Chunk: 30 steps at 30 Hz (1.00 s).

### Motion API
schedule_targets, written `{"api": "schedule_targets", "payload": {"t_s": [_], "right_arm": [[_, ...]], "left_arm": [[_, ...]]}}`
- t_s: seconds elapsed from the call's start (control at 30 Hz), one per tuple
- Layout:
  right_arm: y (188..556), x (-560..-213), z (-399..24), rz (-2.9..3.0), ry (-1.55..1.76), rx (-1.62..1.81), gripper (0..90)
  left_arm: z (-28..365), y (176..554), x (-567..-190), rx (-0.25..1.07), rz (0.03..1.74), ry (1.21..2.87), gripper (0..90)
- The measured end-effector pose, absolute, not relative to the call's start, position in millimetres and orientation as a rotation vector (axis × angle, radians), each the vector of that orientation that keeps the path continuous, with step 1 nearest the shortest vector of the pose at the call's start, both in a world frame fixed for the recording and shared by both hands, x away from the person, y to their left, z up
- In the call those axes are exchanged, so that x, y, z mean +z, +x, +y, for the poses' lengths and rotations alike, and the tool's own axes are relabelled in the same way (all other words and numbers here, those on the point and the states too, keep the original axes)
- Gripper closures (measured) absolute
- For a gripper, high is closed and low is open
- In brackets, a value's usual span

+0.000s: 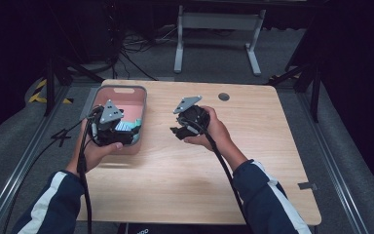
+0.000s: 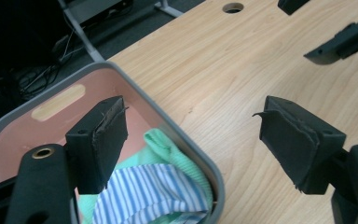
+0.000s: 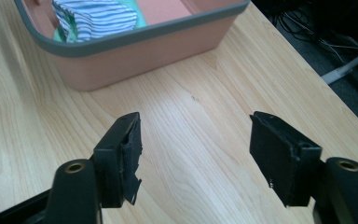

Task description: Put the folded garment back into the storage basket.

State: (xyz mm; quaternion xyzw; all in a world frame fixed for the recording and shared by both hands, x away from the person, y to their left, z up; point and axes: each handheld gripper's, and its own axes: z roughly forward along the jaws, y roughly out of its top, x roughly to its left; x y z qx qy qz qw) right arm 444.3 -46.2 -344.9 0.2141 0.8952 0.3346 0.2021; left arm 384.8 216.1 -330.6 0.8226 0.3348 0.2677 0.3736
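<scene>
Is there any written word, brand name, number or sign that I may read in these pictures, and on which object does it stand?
None can be read.
The pink bin, the striped cloth and green cloth in it, the wooden table and both claws carry no text.
Faint light marks at the bottom edge of the high view, below the table, are too small and cut off to read.

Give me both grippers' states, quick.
Left gripper: open, empty, over the pink bin's rim.
Right gripper: open, empty, over bare table.
</scene>
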Motion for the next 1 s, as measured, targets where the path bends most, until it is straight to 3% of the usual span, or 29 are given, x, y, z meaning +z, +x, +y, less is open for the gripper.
{"api": "schedule_targets", "payload": {"t_s": [1.0], "right_arm": [[408, -356, -131, 2.483, 0.647, 0.842, 34.5]], "left_arm": [[158, 352, -366, 0.634, 0.672, 2.232, 18.8]]}}
